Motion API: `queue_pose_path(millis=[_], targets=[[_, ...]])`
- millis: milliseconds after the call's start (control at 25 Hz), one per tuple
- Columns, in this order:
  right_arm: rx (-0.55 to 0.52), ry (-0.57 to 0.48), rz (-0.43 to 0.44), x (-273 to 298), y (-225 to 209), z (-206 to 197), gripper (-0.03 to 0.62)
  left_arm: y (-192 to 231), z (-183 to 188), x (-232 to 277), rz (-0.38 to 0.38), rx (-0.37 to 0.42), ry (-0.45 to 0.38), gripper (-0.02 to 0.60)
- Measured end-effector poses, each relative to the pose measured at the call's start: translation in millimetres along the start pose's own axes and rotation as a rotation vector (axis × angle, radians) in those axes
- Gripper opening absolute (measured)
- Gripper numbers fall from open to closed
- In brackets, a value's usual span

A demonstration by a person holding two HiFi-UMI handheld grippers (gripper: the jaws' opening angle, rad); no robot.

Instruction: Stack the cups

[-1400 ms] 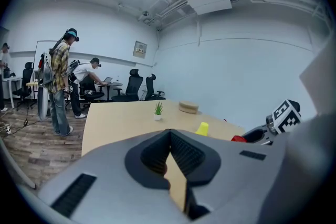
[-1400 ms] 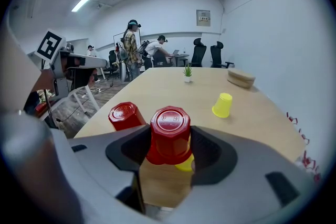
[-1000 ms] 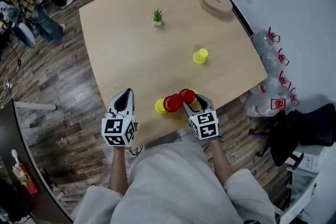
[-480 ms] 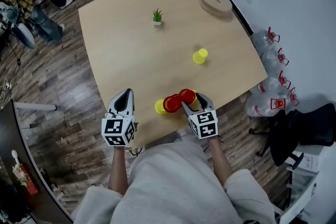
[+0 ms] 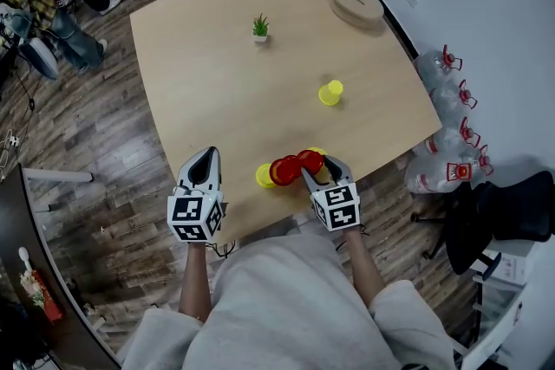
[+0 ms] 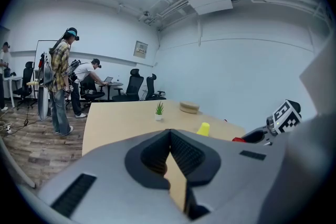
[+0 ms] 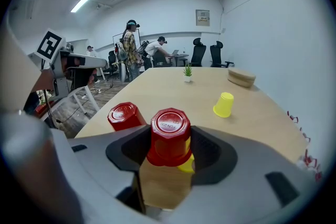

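**A:** What's nearest the person?

**B:** Both forearms reach forward over the table's (image 5: 208, 82) near edge. The right gripper (image 7: 169, 144) points away, clamped on an upturned red cup (image 7: 169, 136). That cup sits over a yellow base cup (image 7: 185, 164), seemingly to nest them. The left gripper (image 6: 169, 155) lies level at near left, jaws together, empty, apparently idle.

**A:** And farther out?

**B:** A second red cup (image 7: 125, 115) stands just left. The far yellow cup (image 7: 224, 104) waits well apart, far right.
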State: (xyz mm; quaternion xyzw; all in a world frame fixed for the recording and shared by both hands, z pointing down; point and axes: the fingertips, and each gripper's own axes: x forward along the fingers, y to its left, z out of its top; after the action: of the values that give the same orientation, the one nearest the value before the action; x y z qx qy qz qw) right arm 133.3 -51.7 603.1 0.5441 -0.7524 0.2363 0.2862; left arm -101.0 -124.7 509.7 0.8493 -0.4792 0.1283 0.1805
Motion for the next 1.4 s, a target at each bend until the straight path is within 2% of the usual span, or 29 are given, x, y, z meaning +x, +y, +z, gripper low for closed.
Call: queue_pose_path(millis=[80, 200, 320, 560, 680, 840, 920, 1000, 1080, 1200, 1280, 1400], targets=[[0.005, -0.008, 0.008, -1, 0, 0, 0.236, -2, 0, 1, -0.004, 0.002, 0.001, 0.011], [0.004, -0.032, 0.044, -6, 5, 6, 0.297, -3, -1, 1, -0.006, 0.004, 0.002, 0.011], [-0.006, -0.076, 0.057, -20, 4, 17, 0.322, -4, 0, 1, -0.005, 0.005, 0.004, 0.011], [0.026, -0.242, -0.010, -50, -29, 61, 0.325, -5, -1, 4, -0.009, 0.007, 0.008, 0.011], [0.036, -0.331, -0.026, -58, -53, 88, 0.289, -8, 0, 7, -0.012, 0.010, 0.012, 0.011], [0.022, -0.411, -0.047, -55, -84, 113, 0.291, -11, 3, 11, -0.005, 0.017, 0.016, 0.011], [0.005, -0.408, -0.073, -45, -101, 119, 0.287, -9, 4, 13, 0.006, 0.019, 0.019, 0.011], [-0.004, -0.380, -0.100, -30, -120, 119, 0.244, -8, 5, 14, 0.019, 0.020, 0.022, 0.011], [0.006, -0.347, -0.108, -11, -137, 115, 0.245, -9, 5, 15, 0.033, 0.021, 0.027, 0.011], [0.057, -0.300, -0.063, 22, -154, 106, 0.292, -9, 6, 17, 0.055, 0.023, 0.034, 0.011], [0.095, -0.265, -0.023, 45, -160, 98, 0.356, -8, 6, 17, 0.069, 0.023, 0.040, 0.011], [0.109, -0.204, -0.013, 78, -168, 86, 0.369, -5, 4, 13, 0.097, 0.024, 0.054, 0.011]])
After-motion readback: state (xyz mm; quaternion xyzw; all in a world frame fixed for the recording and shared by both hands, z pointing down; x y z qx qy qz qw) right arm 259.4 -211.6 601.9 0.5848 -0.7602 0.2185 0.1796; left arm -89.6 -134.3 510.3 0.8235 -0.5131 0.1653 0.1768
